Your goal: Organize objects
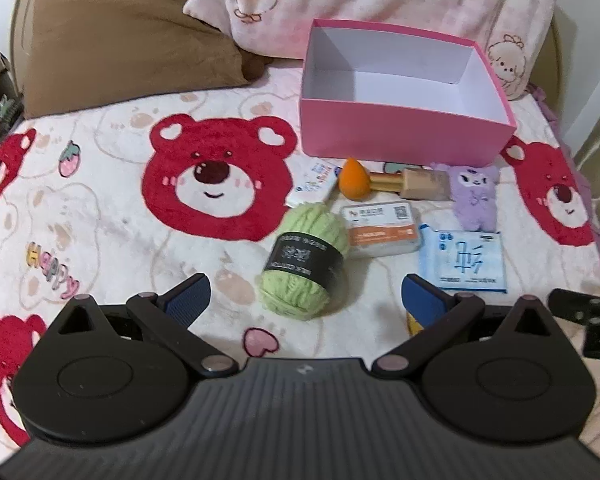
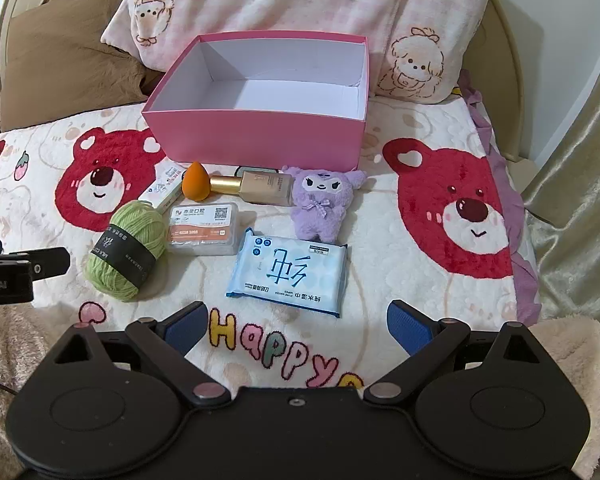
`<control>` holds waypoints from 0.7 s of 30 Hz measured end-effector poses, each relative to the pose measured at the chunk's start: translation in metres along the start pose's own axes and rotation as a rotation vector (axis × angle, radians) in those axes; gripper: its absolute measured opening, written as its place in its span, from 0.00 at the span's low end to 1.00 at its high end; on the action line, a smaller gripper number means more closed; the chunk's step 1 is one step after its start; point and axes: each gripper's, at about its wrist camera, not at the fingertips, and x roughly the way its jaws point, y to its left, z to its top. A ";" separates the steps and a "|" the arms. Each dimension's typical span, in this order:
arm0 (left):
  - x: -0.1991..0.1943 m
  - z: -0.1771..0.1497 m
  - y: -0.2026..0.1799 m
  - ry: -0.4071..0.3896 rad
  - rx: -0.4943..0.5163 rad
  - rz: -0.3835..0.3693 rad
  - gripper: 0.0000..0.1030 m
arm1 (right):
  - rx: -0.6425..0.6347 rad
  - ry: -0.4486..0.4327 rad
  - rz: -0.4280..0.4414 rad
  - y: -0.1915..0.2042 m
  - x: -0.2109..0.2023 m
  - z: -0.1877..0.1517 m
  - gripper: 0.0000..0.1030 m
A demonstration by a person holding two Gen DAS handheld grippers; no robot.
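An empty pink box (image 1: 404,132) (image 2: 256,136) stands open on the bear-print blanket. In front of it lie a green yarn ball (image 1: 304,258) (image 2: 126,250), an orange sponge (image 1: 354,180) (image 2: 197,187), a foundation bottle (image 1: 416,183) (image 2: 260,188), a purple plush (image 1: 472,196) (image 2: 320,204), a floss box (image 1: 380,230) (image 2: 203,229), a blue wipes pack (image 1: 464,260) (image 2: 290,272) and a small white carton (image 1: 314,182) (image 2: 165,190). My left gripper (image 1: 306,300) is open and empty just before the yarn. My right gripper (image 2: 298,324) is open and empty just before the wipes.
A brown pillow (image 1: 120,36) and a pink patterned pillow (image 2: 300,8) lie behind the box. A gold curtain (image 2: 580,184) hangs at the right edge of the bed. The blanket (image 1: 80,216) stretches left of the objects.
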 end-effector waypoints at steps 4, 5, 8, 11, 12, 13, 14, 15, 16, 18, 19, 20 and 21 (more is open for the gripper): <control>0.003 -0.002 0.004 -0.008 -0.003 -0.029 1.00 | 0.003 0.002 0.003 0.000 -0.001 -0.001 0.95; 0.004 -0.001 0.005 -0.007 -0.007 -0.048 1.00 | 0.004 0.002 0.002 0.000 -0.001 -0.001 0.95; 0.005 -0.001 0.007 -0.011 -0.019 -0.069 1.00 | 0.002 0.002 -0.003 0.000 -0.001 -0.004 0.95; 0.005 -0.004 0.006 -0.028 -0.006 -0.055 1.00 | 0.003 0.005 0.001 -0.001 0.000 -0.004 0.95; 0.005 -0.004 0.005 -0.031 0.001 -0.054 1.00 | 0.003 0.004 0.000 -0.001 0.000 -0.004 0.95; 0.005 -0.005 0.004 -0.034 0.009 -0.055 1.00 | 0.004 0.005 -0.002 -0.001 0.000 -0.004 0.95; 0.004 -0.005 0.004 -0.036 0.025 -0.064 1.00 | 0.004 0.006 -0.003 -0.002 0.001 -0.004 0.95; 0.004 -0.006 0.003 -0.041 0.028 -0.067 1.00 | 0.003 0.006 -0.004 -0.002 0.001 -0.003 0.95; 0.003 -0.006 0.003 -0.047 0.032 -0.069 1.00 | 0.003 0.006 -0.006 -0.002 0.001 -0.003 0.95; 0.000 -0.007 0.002 -0.052 0.039 -0.081 1.00 | 0.001 0.006 -0.005 -0.002 0.002 -0.003 0.95; -0.001 -0.008 0.002 -0.052 0.042 -0.088 1.00 | 0.000 0.005 -0.007 -0.002 0.001 -0.003 0.95; -0.002 -0.008 0.002 -0.053 0.042 -0.091 1.00 | -0.004 0.002 -0.013 -0.002 0.002 -0.003 0.95; -0.003 -0.007 0.001 -0.052 0.041 -0.092 1.00 | -0.008 -0.003 -0.020 -0.002 0.002 -0.003 0.95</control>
